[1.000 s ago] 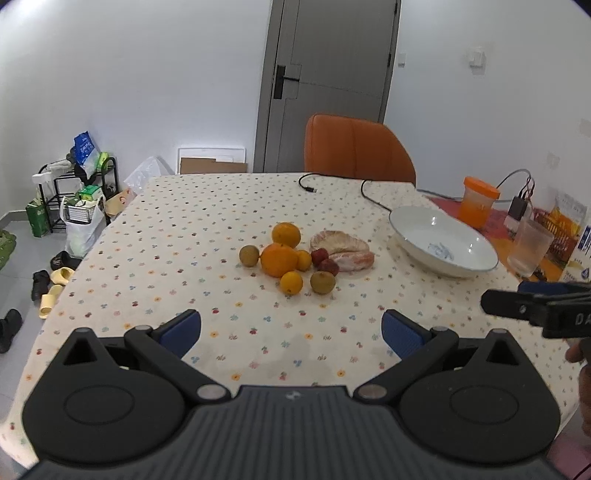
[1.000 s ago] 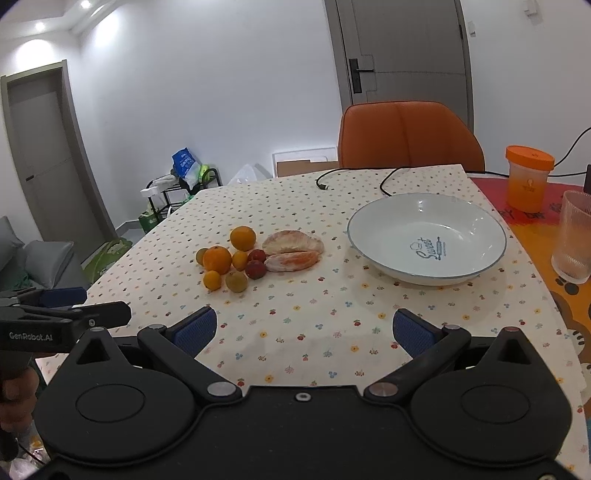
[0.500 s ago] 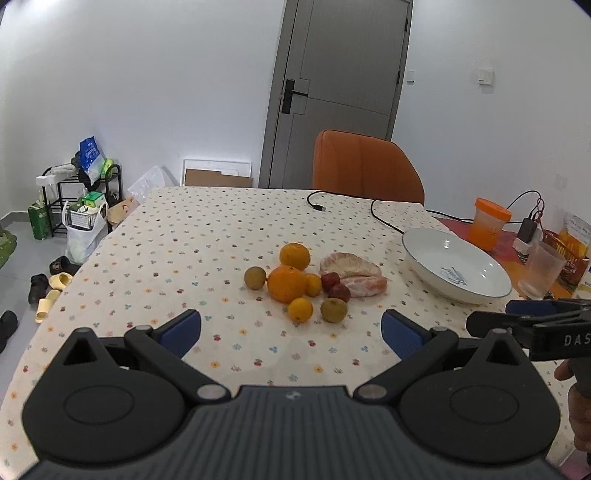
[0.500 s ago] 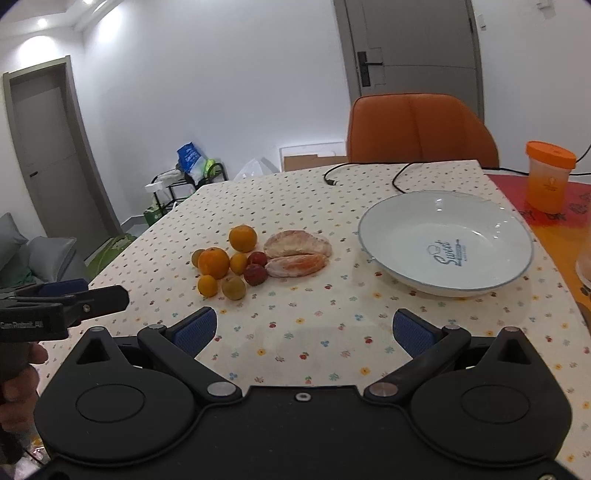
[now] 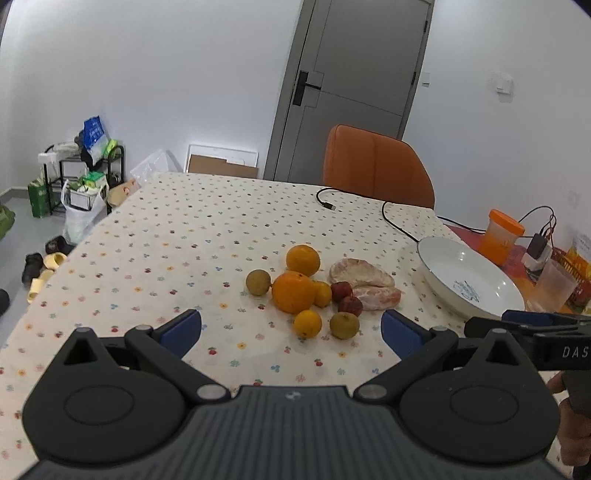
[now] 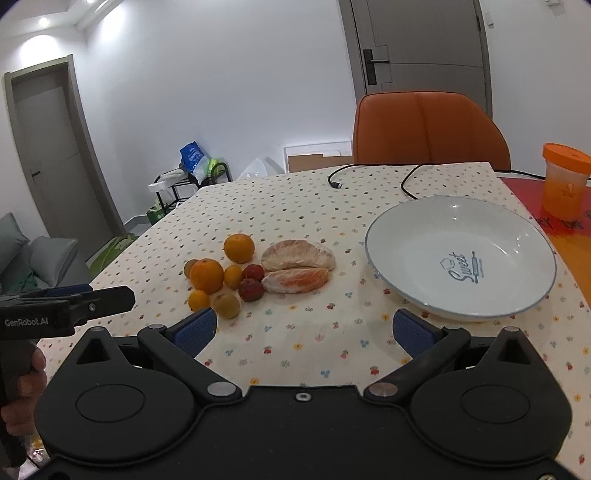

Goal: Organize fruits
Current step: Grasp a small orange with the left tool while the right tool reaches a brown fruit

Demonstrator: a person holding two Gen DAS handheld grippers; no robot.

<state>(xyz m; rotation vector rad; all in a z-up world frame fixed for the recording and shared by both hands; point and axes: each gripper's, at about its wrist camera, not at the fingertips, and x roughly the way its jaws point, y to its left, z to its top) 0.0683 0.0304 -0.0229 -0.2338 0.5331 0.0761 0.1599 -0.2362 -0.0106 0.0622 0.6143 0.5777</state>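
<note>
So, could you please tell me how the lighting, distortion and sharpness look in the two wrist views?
Left wrist view: even, soft light; the fruit pile is sharp with faint shadows; fisheye bends the door frame. Right wrist view: ceiling spotlights bloom top left, the bowl shows mild sheen, its print stays legible, and the side door curves strongly. Both have dark vignetted corners.

On a cream tablecloth dotted with small coloured flowers lie orange citrus, dark red fruits, olive-brown ones and pale pink pomelo segments, beside a white blue-rimmed plate, an orange cup and an orange chair.
</note>
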